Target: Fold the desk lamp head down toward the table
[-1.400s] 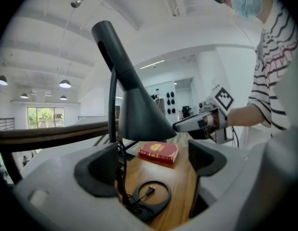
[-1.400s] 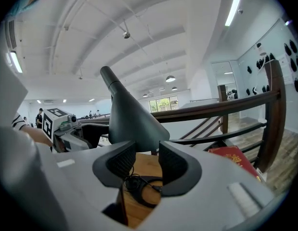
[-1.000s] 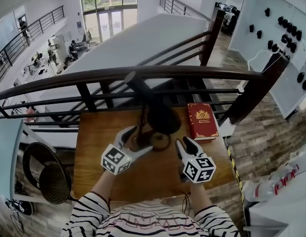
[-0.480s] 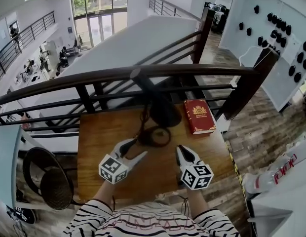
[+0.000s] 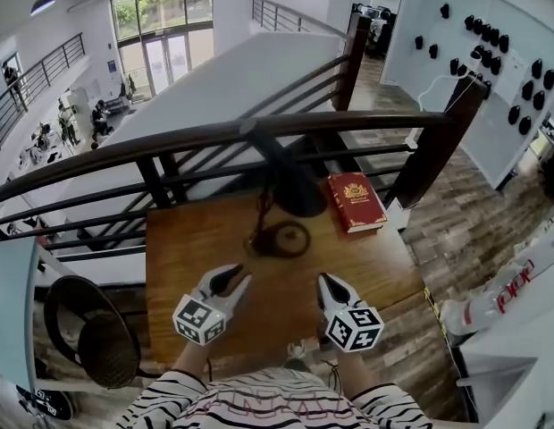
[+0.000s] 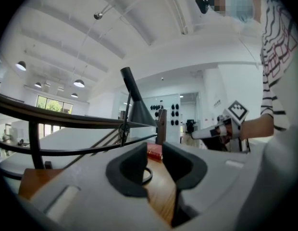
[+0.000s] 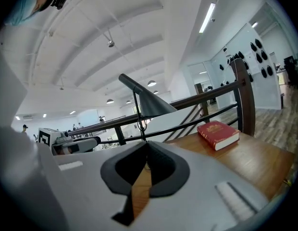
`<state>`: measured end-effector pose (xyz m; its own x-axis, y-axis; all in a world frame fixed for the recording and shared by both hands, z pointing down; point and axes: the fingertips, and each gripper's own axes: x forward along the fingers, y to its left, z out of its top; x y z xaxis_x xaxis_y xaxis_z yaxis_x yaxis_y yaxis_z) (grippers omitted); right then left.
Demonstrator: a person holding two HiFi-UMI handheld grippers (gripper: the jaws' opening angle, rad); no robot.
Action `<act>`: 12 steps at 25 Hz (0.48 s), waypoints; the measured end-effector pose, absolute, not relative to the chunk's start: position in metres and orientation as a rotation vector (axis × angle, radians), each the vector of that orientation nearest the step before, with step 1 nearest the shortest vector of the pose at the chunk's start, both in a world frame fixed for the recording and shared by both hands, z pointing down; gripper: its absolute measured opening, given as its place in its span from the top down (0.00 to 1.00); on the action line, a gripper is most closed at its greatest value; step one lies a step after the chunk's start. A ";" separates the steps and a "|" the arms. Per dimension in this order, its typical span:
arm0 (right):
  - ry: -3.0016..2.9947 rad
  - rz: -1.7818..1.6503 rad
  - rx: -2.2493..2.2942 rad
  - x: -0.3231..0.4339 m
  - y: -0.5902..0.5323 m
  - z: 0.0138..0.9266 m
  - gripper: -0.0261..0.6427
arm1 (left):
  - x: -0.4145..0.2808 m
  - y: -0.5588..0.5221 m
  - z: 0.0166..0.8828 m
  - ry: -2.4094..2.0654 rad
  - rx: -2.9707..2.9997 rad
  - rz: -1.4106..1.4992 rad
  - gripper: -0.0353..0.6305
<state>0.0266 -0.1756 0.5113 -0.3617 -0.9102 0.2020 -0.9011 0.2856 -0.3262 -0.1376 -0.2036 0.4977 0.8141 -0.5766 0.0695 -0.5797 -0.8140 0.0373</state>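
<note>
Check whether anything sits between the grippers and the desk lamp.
Nothing visible does. Only bare table lies between the lamp and both grippers: the left gripper, its fingers closing on nothing, and the right gripper, shut and empty. The red book lies right of the lamp, outside either path.

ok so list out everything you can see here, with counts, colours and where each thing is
table: one, brown wood, just below the railing
desk lamp: one, black, far middle of the table
book: one, red, closed, right of the lamp
railing: one, dark, behind the table
round chair: one, black, on the floor at lower left
wall panel: one, white with black knobs, upper right
sleeves: two, white with dark stripes, bottom edge
left claw: one, pale with black pads, near left of the table, jaws closing on nothing
right claw: one, same colours, near right, shut and empty
</note>
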 end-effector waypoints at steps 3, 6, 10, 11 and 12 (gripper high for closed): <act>2.479 -0.625 -1.761 0.017 -0.161 0.514 0.96 | -0.149 -0.189 0.499 -0.939 2.951 0.093 0.84; 2.473 -0.640 -1.754 0.006 -0.146 0.516 0.96 | -0.159 -0.176 0.499 -0.947 2.954 0.090 0.90; 2.457 -0.659 -1.753 -0.002 -0.132 0.520 0.96 | -0.165 -0.161 0.503 -0.938 2.950 0.091 0.94; 2.453 -0.661 -1.754 -0.003 -0.129 0.521 0.96 | -0.166 -0.157 0.505 -0.932 2.948 0.092 0.94; 2.451 -0.662 -1.756 -0.004 -0.126 0.522 0.96 | -0.166 -0.153 0.506 -0.925 2.946 0.091 0.94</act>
<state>-0.0037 -0.1260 0.5219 -0.3516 -0.9145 0.2000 -0.8909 0.2613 -0.3715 -0.1664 -0.1535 0.5064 0.8188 -0.5695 0.0722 -0.5726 -0.8192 0.0326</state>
